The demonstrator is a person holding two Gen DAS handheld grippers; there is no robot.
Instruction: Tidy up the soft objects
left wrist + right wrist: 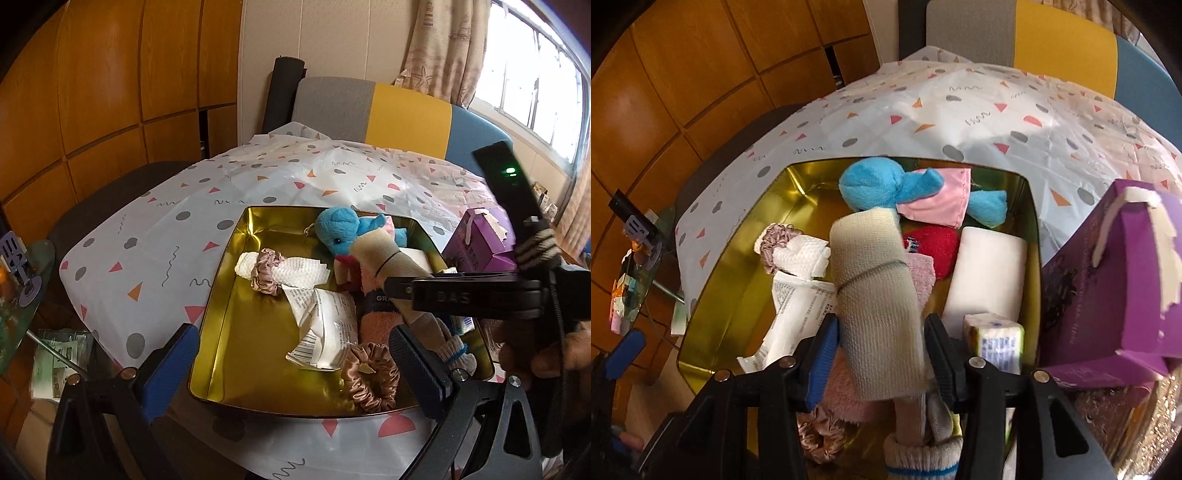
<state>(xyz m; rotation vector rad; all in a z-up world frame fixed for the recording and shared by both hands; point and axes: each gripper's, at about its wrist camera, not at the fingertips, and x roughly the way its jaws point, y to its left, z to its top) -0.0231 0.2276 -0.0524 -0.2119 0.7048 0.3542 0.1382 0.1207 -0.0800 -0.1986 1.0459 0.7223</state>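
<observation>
A gold tin (229, 354) stands on the patterned tablecloth and holds soft things: a blue plush (336, 229), a white cloth roll ringed by a pink scrunchie (264, 277), a white packet (325, 328) and a brown scrunchie (373, 380). My right gripper (881, 347) is low over the tin's right side. A rolled beige sock (871, 295) fills the gap between its pads, which touch it on both sides. The sock's far end points toward the blue plush (864, 188). My left gripper (295, 363) is open at the tin's near edge, with nothing gripped.
A torn purple box (1108, 295) stands just right of the tin (731, 302). Inside lie a white roll (990, 273), a small tissue pack (993, 339), a red plush (934, 247) and a pink cloth (942, 203). A chair (406, 110) is behind the table. A hand (535, 354) holds the right gripper.
</observation>
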